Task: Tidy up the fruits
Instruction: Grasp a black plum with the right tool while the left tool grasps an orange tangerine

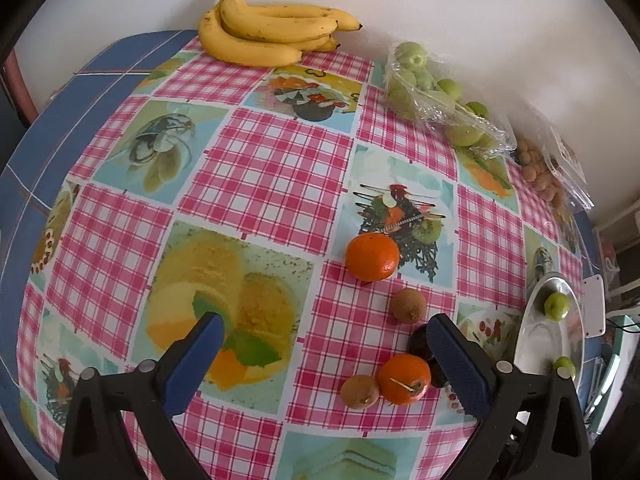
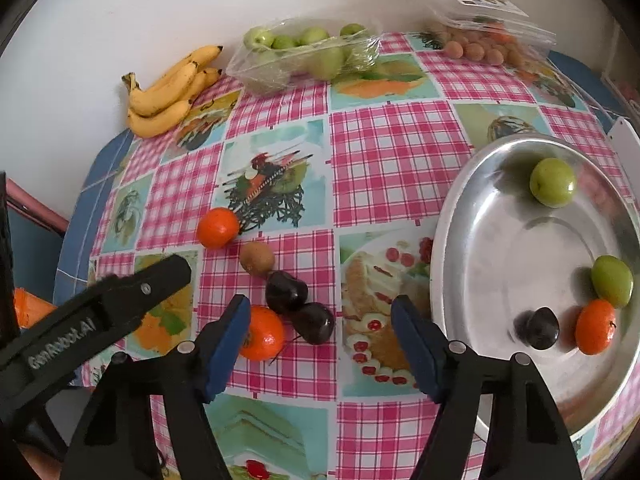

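A silver tray on the right holds two green plums, a dark plum and a mandarin. Loose on the tablecloth lie two mandarins, a kiwi and two dark plums. My right gripper is open and empty above the near dark plum. My left gripper is open and empty above a mandarin, a kiwi, another kiwi and a farther mandarin. The tray edge shows at the right of the left wrist view.
Bananas lie by the back wall. A plastic bag of green plums and an open clamshell of small brown fruits sit along the wall. The left gripper's body crosses the right wrist view at lower left.
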A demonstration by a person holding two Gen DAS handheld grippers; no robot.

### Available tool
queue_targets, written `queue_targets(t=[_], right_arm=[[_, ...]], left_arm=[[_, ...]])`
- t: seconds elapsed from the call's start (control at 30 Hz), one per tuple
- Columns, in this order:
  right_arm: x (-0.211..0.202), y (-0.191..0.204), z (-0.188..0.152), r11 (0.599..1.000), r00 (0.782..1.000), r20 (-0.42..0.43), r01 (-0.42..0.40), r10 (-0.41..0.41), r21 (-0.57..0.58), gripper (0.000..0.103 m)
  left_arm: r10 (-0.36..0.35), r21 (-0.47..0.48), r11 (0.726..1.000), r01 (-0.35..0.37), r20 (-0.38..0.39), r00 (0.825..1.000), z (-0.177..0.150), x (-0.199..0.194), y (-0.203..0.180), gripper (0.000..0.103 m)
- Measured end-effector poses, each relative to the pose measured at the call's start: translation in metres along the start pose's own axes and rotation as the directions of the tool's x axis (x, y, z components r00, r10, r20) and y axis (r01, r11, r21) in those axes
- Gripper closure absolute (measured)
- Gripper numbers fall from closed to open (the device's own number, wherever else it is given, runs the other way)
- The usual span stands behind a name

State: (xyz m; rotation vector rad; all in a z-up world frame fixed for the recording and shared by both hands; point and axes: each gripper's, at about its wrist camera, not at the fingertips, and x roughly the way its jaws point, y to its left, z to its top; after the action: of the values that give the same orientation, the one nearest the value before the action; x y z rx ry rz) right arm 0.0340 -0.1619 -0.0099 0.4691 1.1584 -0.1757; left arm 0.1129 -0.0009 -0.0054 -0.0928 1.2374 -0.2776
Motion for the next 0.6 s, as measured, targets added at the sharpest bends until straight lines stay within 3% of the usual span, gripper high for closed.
queue_targets(t=[0.1, 0.4, 0.5, 0.6], right_arm=[[0.008, -0.003, -0.001, 1.0, 1.0, -0.025, -0.011, 0.011, 0.014, 0.044], [0.021, -0.005, -0.006, 0.999, 0.998, -0.062, -0.026, 0.028, 0.027, 0.054], [0.024, -0.007, -0.006, 0.999, 0.997, -0.065, -0.034, 0.036, 0.039, 0.064], [0.026, -0.008, -0.006, 0.998, 0.997, -0.069, -0.041, 0.044, 0.048, 0.065]], left_arm=[[-0.011, 0.009, 1.0, 0.011, -0.01, 1.0, 0.0, 0.002, -0.004, 0.001], [-0.028, 0.012, 1.0, 0.029, -0.052, 0.998, -0.003, 0.011, -0.012, 0.004], [-0.029, 0.01, 1.0, 0.029, -0.06, 0.998, -0.005, 0.013, -0.013, 0.004], [-0.028, 0.008, 1.0, 0.028, -0.061, 0.998, -0.004, 0.013, -0.013, 0.004]])
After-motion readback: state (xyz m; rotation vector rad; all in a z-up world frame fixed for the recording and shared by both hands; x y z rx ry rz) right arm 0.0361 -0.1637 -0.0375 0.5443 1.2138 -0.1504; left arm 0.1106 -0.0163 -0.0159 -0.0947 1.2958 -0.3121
